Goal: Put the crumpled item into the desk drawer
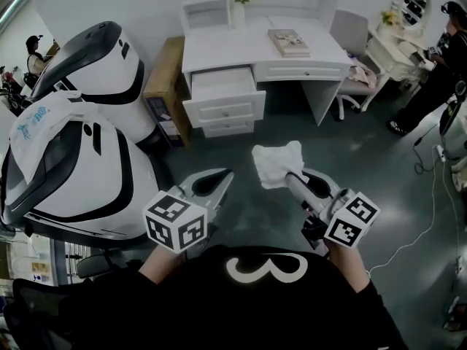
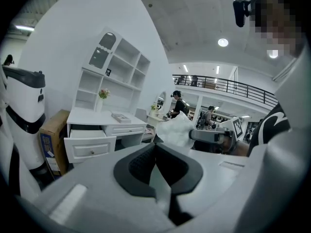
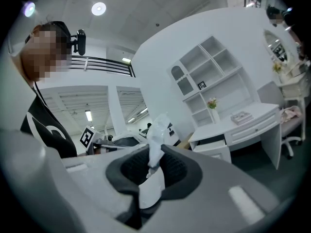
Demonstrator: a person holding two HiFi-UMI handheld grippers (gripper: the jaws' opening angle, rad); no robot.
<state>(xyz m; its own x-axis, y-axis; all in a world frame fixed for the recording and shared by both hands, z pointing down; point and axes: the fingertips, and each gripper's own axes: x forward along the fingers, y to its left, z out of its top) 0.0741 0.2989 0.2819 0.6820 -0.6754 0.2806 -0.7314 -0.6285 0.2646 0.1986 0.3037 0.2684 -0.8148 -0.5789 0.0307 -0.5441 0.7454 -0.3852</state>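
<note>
Right gripper is pinching the crumpled white paper by its edge (probably light and floppy), left gripper is sitting closed, empty.

A black top with a white curled mark covered the person; behind the left claw and right claw, white with black-padded jaws, sat cubes of black-and-white square markers.

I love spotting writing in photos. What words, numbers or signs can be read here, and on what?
"3": large white figure on the person's black shirt; perhaps a logo.
Blue print on the white bag, left: too blurred to read.
Book cover on the desk: too small to read.
Cubes on both grippers: square black-and-white patterns, no words.
</note>
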